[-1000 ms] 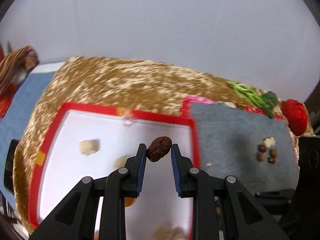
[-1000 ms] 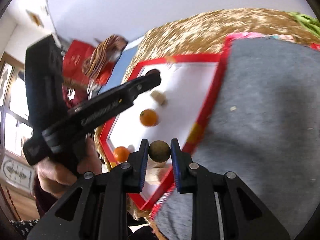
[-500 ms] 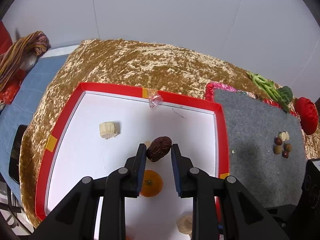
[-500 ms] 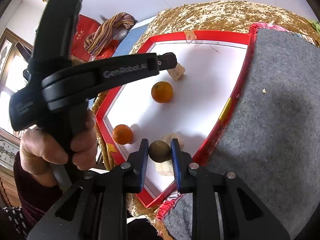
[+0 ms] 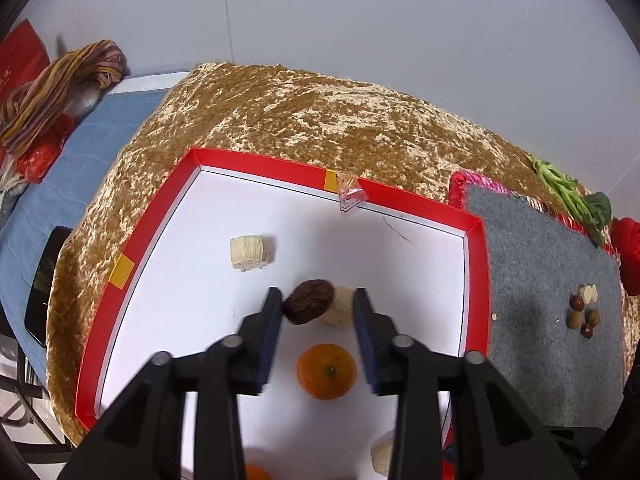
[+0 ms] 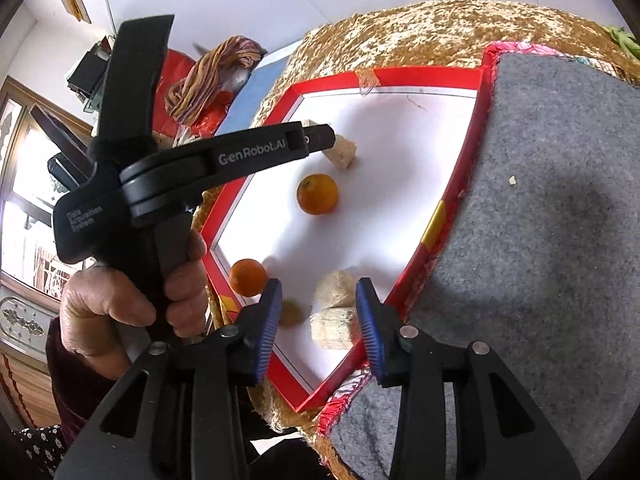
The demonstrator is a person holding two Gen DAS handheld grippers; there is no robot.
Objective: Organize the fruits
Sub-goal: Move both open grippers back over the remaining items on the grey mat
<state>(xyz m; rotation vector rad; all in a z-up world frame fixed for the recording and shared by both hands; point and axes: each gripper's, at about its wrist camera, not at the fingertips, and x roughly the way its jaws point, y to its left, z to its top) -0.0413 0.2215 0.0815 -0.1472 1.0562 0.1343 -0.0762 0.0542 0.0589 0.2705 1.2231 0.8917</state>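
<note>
A white tray with a red rim (image 5: 260, 160) (image 6: 420, 74) lies on the gold cloth. My left gripper (image 5: 318, 318) is open above it. A wrinkled dark brown date (image 5: 310, 306) is against its left pad, with a clear gap to the right pad. My right gripper (image 6: 318, 320) is open over the tray's near corner. A blurred brown round fruit (image 6: 290, 312) is just beside its left finger. Two oranges (image 6: 317, 194) (image 6: 248, 278) and pale chunks (image 5: 248, 253) (image 6: 334, 332) lie in the tray. A hand (image 6: 120, 300) holds the left gripper's handle.
A grey felt mat (image 5: 540, 280) (image 6: 560, 240) adjoins the tray on the right and carries a cluster of small fruits (image 5: 583, 312). Green vegetables (image 5: 568, 196) and a red item (image 5: 630, 256) sit beyond it. A striped cloth (image 5: 60, 84) lies at far left.
Both grippers have opened. The date is no longer clamped in the left one, and the brown round fruit has left the right one and sits low beside its left finger.
</note>
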